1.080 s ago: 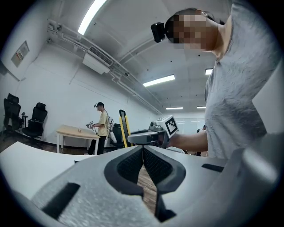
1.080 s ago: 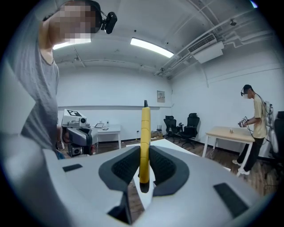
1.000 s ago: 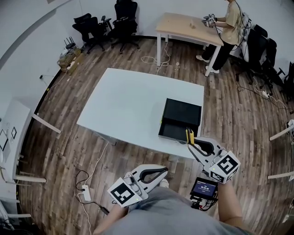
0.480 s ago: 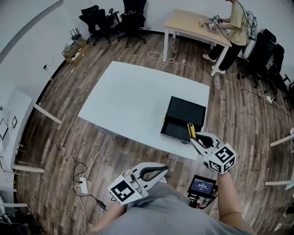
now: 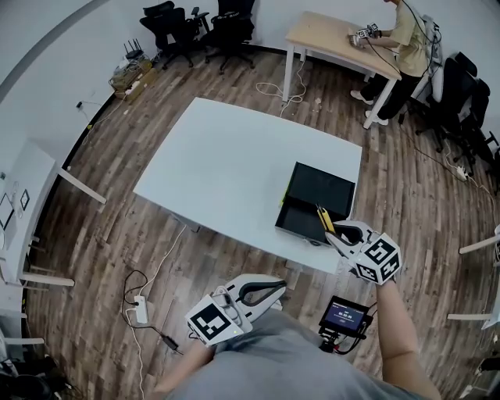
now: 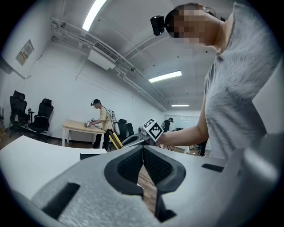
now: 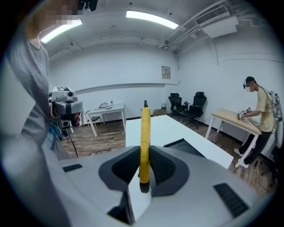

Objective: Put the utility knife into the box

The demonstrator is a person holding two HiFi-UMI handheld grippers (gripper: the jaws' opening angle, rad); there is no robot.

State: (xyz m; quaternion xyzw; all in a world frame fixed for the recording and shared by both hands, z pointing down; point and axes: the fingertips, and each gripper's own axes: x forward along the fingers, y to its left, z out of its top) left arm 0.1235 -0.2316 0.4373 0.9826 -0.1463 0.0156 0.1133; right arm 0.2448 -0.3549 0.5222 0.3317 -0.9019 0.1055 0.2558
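Observation:
A yellow-and-black utility knife [image 5: 323, 219] [image 7: 144, 137] [image 6: 112, 139] is clamped in my right gripper [image 5: 336, 231] [image 7: 144, 170], which is shut on it. The knife sticks out past the jaws and hangs over the near right corner of the black open box [image 5: 317, 202] [image 7: 183, 147] on the white table [image 5: 226, 172]. My left gripper [image 5: 269, 293] [image 6: 143, 170] is shut and empty, held low by my waist, off the table's near edge.
A small screen [image 5: 341, 314] hangs below my right arm. A wooden desk [image 5: 340, 35] with a person [image 5: 406, 47] working at it stands at the back right. Office chairs [image 5: 195, 23] line the far wall. A power strip and cables [image 5: 141, 312] lie on the floor.
My right gripper with the knife has moved slightly up and forward towards the box's near edge. The head view has shifted a little. The left gripper has stayed put.

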